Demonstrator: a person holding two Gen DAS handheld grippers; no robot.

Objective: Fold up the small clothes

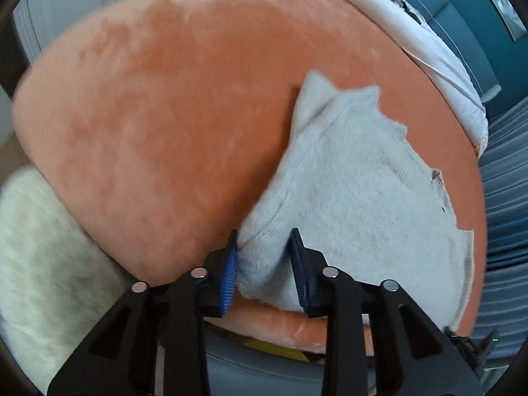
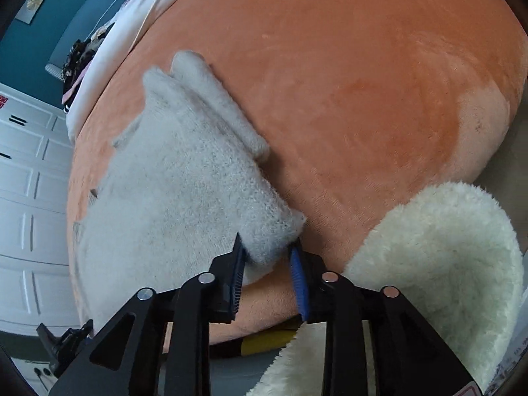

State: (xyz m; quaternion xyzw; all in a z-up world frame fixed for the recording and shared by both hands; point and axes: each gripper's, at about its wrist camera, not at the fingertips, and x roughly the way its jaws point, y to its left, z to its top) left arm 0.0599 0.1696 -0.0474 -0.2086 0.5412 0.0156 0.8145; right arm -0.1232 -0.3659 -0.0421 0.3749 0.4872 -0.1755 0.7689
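Observation:
A grey fuzzy sweater (image 1: 356, 178) lies flat on a round orange plush cushion (image 1: 165, 99). My left gripper (image 1: 264, 241) is at the sweater's near left corner. Thick fabric fills the gap between its blue pads and touches both. In the right wrist view the same sweater (image 2: 171, 191) spreads to the left, with a sleeve folded along its right side. My right gripper (image 2: 267, 242) has the near right corner between its pads, and the cloth meets both. Both grippers point steeply down at the cushion's (image 2: 363, 99) near edge.
A cream fluffy seat (image 2: 445, 247) stands beside the cushion, also visible in the left wrist view (image 1: 39, 247). A white cloth (image 1: 429, 49) drapes over the cushion's far rim. Dark patterned clothes (image 2: 79, 59) lie beyond it. White panelled doors (image 2: 26, 181) are at the left.

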